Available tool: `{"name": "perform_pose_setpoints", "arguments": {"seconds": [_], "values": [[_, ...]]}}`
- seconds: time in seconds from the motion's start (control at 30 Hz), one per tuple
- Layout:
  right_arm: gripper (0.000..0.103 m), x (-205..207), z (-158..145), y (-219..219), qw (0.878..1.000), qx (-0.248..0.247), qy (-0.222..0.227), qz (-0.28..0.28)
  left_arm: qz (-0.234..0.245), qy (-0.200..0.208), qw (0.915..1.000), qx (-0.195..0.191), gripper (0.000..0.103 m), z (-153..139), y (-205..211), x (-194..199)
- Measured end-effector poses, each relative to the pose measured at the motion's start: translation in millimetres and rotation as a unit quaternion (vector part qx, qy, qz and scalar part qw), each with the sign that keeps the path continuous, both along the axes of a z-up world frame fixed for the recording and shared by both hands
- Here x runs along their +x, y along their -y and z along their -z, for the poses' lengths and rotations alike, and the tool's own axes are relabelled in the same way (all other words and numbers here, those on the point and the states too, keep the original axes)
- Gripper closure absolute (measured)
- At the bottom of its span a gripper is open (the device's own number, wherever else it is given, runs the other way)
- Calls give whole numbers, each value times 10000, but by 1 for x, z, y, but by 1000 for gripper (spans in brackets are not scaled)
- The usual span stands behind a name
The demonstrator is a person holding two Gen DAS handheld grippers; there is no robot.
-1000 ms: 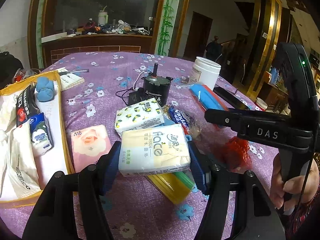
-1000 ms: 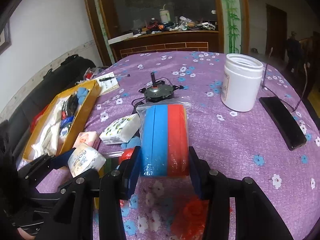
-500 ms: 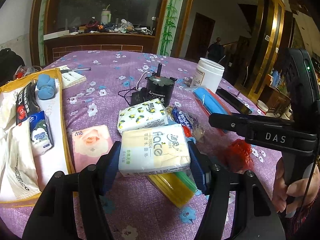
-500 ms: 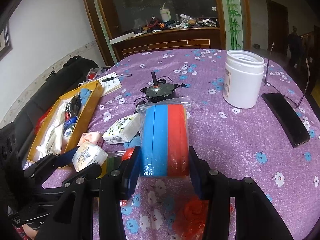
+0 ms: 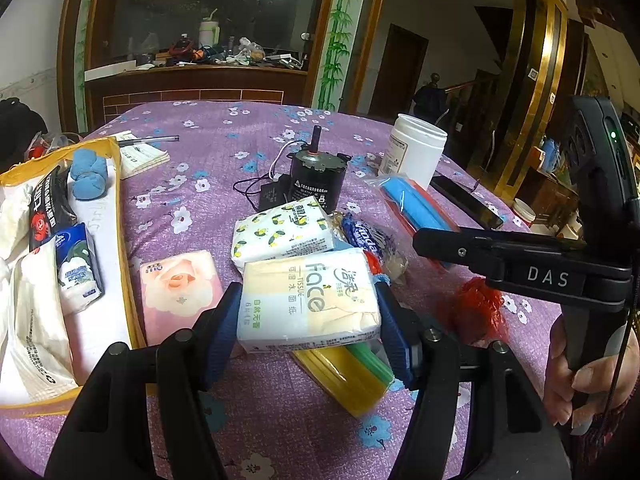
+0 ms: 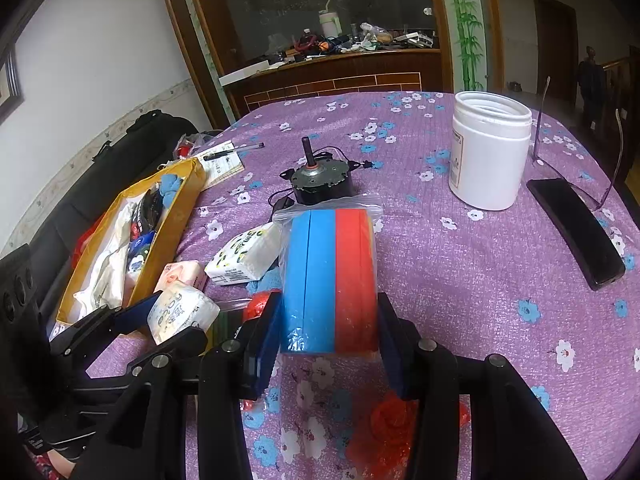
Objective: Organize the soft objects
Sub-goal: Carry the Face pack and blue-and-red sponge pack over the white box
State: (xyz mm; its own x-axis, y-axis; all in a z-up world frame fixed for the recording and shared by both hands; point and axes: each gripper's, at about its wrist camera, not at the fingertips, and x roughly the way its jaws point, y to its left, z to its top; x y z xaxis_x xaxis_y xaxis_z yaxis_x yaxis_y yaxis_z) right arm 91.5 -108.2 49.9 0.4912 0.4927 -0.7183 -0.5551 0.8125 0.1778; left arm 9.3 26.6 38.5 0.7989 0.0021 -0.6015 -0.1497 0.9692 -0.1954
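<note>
both wrist views sit low and close over the table, facing the far cabinet; both show the motor.

cream tissue pack: "face", "TISSUE", Chinese print | right gripper's black bar in the left view: "DAS" | blue wrapper: "Vinda", partly hidden | motor label and lemon-print pack: too small to read

Purple tablecloth with white and blue flowers; cream-yellow tissue pack; blue-and-red sponges.
</note>
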Motion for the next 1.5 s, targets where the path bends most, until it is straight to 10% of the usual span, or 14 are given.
{"name": "perform_pose_setpoints", "arguments": {"seconds": [0.9, 1.23, 1.5], "values": [[57, -14, -14, -22, 9997, 240, -28, -87, -669, 605, 9958, -137, 40, -44, -59, -52], [58, -49, -44, -150, 9923, 226, -75, -1219, -2041, 262, 9781, -305, 39, -22, -169, -107], [58, -55, -19, -255, 9851, 1, -373, -1681, -2117, -96, 9765, -399, 39, 5, -184, -114]]}}
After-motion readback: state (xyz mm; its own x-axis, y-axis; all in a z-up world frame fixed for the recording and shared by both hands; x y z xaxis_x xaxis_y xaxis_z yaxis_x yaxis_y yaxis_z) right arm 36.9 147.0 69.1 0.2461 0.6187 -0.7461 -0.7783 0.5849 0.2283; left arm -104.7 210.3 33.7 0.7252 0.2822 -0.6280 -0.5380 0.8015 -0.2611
